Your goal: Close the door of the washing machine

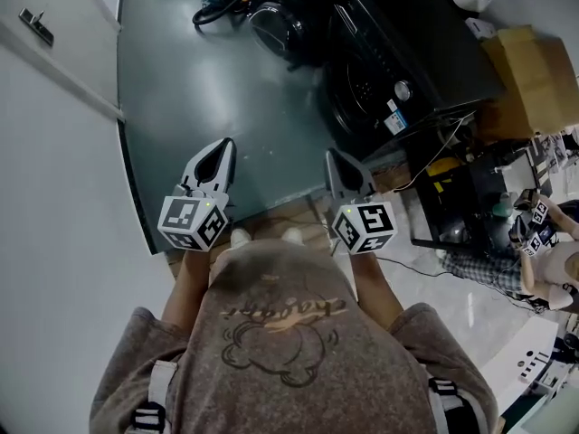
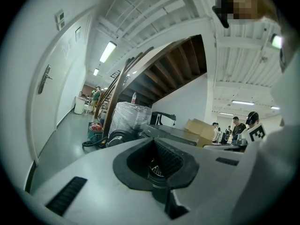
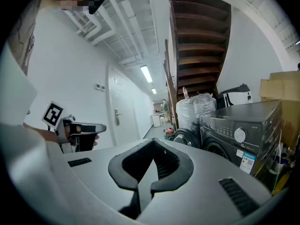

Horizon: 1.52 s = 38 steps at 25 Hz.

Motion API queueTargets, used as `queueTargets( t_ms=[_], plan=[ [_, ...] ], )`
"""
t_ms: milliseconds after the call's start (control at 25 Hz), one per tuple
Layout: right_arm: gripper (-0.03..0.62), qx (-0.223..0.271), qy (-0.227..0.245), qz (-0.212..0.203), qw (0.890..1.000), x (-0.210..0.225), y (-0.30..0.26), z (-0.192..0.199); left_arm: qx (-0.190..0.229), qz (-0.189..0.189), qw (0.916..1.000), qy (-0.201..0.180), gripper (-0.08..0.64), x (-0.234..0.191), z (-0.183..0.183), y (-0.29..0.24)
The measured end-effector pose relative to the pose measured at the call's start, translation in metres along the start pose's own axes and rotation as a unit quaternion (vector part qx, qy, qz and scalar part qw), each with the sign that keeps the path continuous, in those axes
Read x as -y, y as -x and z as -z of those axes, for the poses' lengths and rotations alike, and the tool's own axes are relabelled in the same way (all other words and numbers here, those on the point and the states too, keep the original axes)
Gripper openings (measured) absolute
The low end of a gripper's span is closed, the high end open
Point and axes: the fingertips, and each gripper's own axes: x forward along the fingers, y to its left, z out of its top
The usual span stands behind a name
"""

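Washing machine [image 1: 425,52]: dark front-loader, silver dial, round door [image 1: 276,23] swung open. Left gripper [image 1: 223,147] and right gripper [image 1: 333,156]: jaws together, empty.

Left tool [image 2: 154,146] jaws together, washing machine [image 2: 171,134] ahead, staircase [image 2: 173,69] above
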Motion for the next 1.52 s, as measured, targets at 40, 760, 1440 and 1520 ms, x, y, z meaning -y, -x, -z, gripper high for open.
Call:
queueTargets(
  t_ms=[40,760,1440,1520],
  plan=[
    [-0.003,0.001,0.001,-0.004,1.0,0.003,0.003,0.0,0.001,-0.003,1.0,0.001,0.002,0.004,0.002,0.0],
    [-0.003,-0.014,-0.015,-0.043,0.999,0.054,-0.006,0.001,0.005,-0.037,0.9993,-0.007,0.002,0.04,-0.003,-0.04],
    [-0.003,-0.045,-0.015,-0.014,0.999,0.134,-0.162,-0.01,-0.001,-0.012,0.9998,0.014,0.002,-0.058,-0.039,-0.204],
    [-0.003,-0.046,-0.017,-0.012,0.999,0.141,-0.191,-0.02,-0.004,-0.01,0.9999,0.013,0.002,-0.078,-0.054,-0.229]
  ],
)
